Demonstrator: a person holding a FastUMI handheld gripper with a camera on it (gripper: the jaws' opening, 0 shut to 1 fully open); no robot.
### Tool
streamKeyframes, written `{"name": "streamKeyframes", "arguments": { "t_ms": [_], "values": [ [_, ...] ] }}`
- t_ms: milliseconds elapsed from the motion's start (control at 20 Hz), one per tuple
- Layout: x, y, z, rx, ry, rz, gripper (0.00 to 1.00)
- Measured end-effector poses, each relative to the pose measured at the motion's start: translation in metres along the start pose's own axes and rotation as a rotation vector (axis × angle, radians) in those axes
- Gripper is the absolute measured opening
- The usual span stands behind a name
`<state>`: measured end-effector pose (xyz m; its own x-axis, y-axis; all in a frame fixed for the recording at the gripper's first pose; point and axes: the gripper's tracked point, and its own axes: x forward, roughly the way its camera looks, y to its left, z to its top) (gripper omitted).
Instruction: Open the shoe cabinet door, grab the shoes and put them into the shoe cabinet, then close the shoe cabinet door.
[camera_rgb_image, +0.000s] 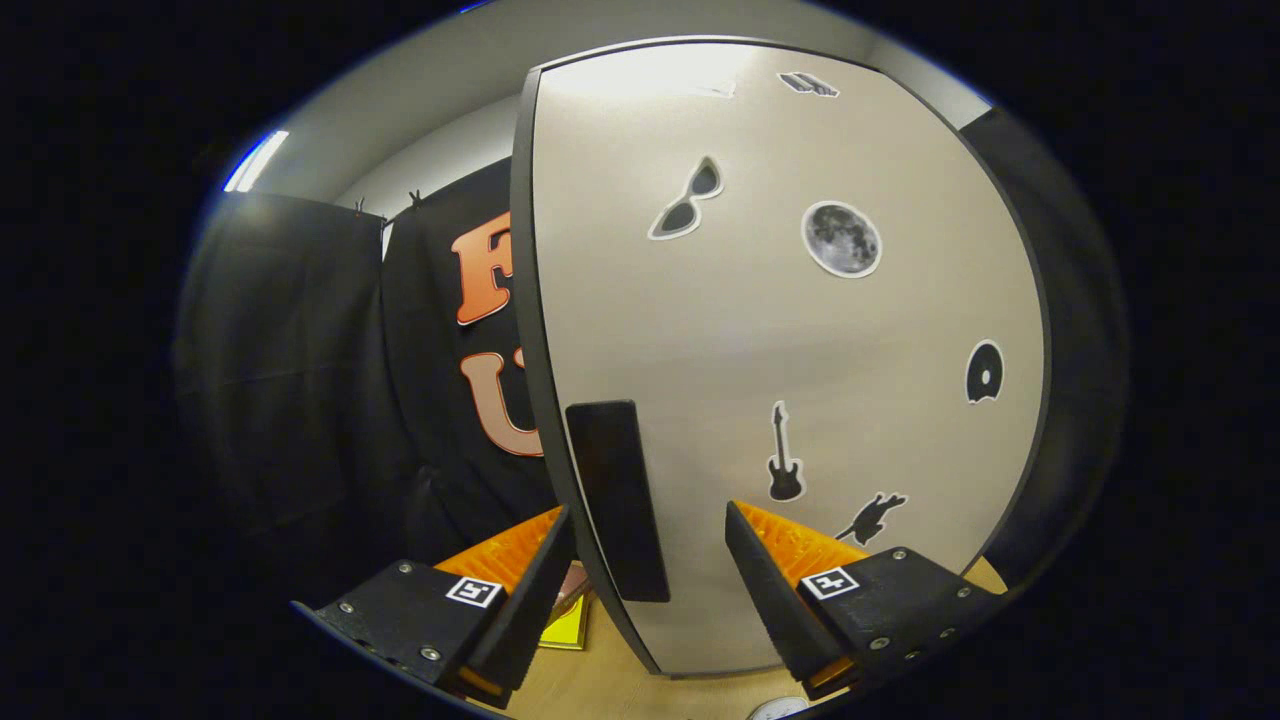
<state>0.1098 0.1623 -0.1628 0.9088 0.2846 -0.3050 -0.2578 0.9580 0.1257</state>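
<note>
The gripper is open, its fingers spread wide, and the shoe cabinet door rises right in front of it. The left finger sits just outside the door's dark edge, the right finger lies over the pale face, and between them stands the dark handle, a flat bar running upright beside that edge. Neither finger appears to press on it yet. Since the handle's long axis runs up and down, squeezing across its narrow width looks like the coming move. Stickers dot the door further right; no shoes are visible.
</note>
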Motion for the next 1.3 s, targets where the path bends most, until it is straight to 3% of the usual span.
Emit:
{"name": "streamKeyframes", "arguments": {
  "t_ms": [100,300,400,450,550,1000,1300],
  "values": [
    [0.008,-0.008,-0.004,-0.021,0.014,-0.059,0.93],
    [0.007,-0.010,-0.003,-0.044,-0.011,-0.089,0.83],
    [0.009,0.005,-0.010,-0.023,0.007,-0.050,0.68],
    [0.009,0.006,-0.005,-0.025,-0.022,-0.063,0.39],
    [0.008,0.005,-0.007,-0.037,-0.014,-0.080,0.32],
    [-0.034,0.001,-0.009,-0.020,-0.015,0.070,0.20],
    [-0.060,-0.011,-0.010,-0.041,-0.023,0.079,0.20]
  ]
}}
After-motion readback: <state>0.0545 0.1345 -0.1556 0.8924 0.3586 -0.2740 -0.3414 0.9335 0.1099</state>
